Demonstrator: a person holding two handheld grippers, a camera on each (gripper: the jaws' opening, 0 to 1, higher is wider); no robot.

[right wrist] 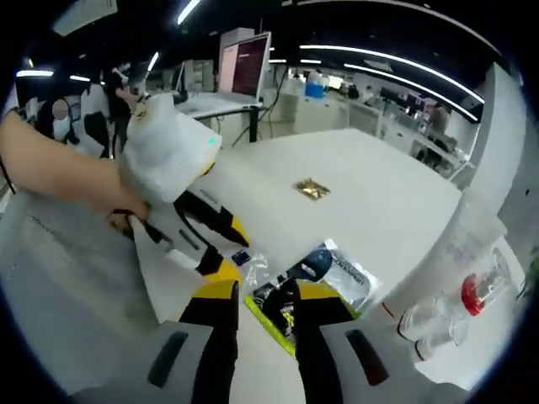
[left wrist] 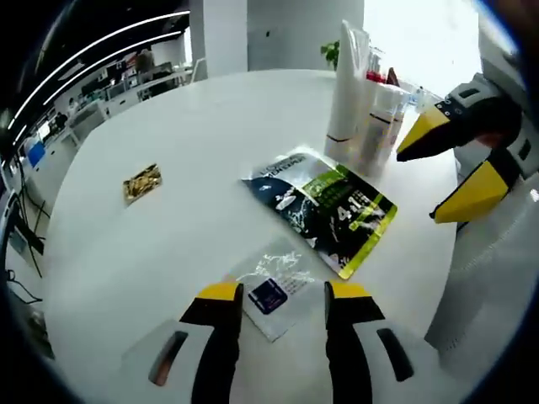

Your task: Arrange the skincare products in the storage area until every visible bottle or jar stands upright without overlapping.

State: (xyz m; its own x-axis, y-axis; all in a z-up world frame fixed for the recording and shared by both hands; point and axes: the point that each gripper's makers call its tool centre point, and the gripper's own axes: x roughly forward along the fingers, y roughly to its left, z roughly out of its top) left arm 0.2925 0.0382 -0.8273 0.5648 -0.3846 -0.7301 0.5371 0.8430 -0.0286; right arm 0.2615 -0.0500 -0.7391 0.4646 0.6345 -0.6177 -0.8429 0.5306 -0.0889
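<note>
A tall white tube (left wrist: 347,84) and a few pale bottles (left wrist: 379,118) stand upright together at the table's far right. A flat green, blue and white pack (left wrist: 324,202) lies in front of them. My left gripper (left wrist: 284,295) is open, with a small clear sachet with a blue label (left wrist: 274,290) lying on the table between its jaws. My right gripper (left wrist: 421,185) comes in from the right, open, beside the bottles. In the right gripper view my right gripper (right wrist: 268,295) hovers open over the green pack (right wrist: 324,269). The left gripper (right wrist: 238,251) is by the sachet (right wrist: 244,257).
A small gold packet (left wrist: 141,182) lies alone on the round white table (left wrist: 168,252). The tube (right wrist: 459,244), a red-capped clear bottle (right wrist: 476,295) and clear caps (right wrist: 425,324) sit near the table edge. A person's hand (right wrist: 109,202) holds the left gripper. Desks and monitors stand behind.
</note>
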